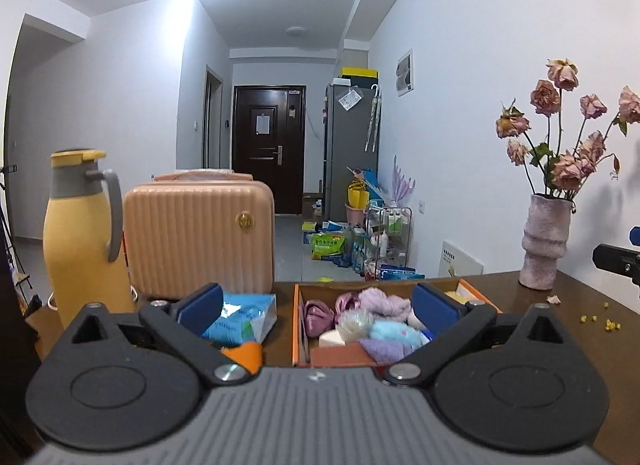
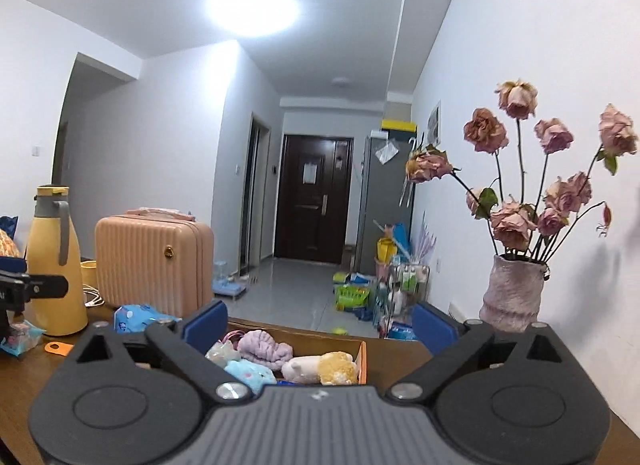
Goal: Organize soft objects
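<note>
The soft things sit piled in an orange-walled cardboard box (image 1: 296,325) on the brown table (image 1: 568,341), and both tools are raised above the near end of it with nothing between their blue pads: the left tool (image 1: 316,305) stands wide apart over the box and a blue tissue pack (image 1: 240,319), the right tool (image 2: 320,325) likewise wide apart over the box's right half. By size, the lilac knitted bundle (image 2: 264,349) is the bulkiest, then the cream-and-yellow plush (image 2: 320,367), the pale blue plush (image 2: 250,373) and a pink satin piece (image 1: 318,315). All look light and squashy, so a pinch across the fattest part of each should hold; the satin is probably slippery and wants a deeper bite. Nothing here seems breakable, but loose folds could drag a neighbour along. The table is smooth and dark, scattered with petals and yellow crumbs near a pink vase of dried roses (image 2: 514,293). A peach suitcase (image 2: 154,265) and a yellow flask (image 2: 54,261) stand at the far left edge. Beyond lie a grey tiled hallway and a dark door (image 2: 314,197).
</note>
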`<state>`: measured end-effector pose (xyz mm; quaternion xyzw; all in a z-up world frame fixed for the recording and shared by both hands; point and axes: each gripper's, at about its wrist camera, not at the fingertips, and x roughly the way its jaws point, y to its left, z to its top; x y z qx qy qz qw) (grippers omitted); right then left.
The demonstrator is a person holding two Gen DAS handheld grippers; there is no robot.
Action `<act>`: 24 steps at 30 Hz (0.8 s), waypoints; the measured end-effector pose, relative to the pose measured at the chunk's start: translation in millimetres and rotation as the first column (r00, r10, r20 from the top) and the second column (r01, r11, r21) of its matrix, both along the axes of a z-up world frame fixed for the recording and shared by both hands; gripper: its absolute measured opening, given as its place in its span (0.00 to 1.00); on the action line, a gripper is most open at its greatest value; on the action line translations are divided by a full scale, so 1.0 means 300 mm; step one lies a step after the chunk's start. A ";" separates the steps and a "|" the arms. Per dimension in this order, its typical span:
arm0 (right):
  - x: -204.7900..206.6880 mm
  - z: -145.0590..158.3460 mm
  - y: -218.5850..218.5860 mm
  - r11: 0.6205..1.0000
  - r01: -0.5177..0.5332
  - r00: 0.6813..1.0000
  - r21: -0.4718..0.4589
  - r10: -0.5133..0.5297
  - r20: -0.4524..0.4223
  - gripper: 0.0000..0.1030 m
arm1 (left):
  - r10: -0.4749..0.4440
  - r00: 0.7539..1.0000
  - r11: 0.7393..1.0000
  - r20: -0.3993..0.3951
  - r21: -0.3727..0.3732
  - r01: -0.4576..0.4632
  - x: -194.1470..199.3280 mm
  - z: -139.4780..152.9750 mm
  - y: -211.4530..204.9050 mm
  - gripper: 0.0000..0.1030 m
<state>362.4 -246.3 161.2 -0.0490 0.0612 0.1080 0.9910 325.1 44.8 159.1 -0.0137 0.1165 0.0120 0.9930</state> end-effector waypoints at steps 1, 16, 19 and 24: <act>-0.018 -0.011 -0.001 1.000 -0.001 1.000 0.005 0.001 0.008 0.96 | -0.004 1.000 1.000 0.000 -0.003 0.004 -0.016 -0.009 0.000 1.00; -0.269 -0.067 -0.020 0.998 0.027 0.999 0.052 -0.028 0.016 0.97 | -0.034 0.999 0.999 0.031 -0.012 0.035 -0.273 -0.037 0.022 1.00; -0.332 -0.063 -0.027 0.997 0.038 0.999 0.069 -0.037 -0.013 0.97 | -0.021 0.999 1.000 0.025 0.011 0.020 -0.354 -0.031 0.033 1.00; -0.498 -0.100 -0.044 0.996 0.008 0.998 0.086 -0.003 -0.057 1.00 | -0.044 0.999 0.999 0.019 -0.001 0.044 -0.553 -0.057 0.050 1.00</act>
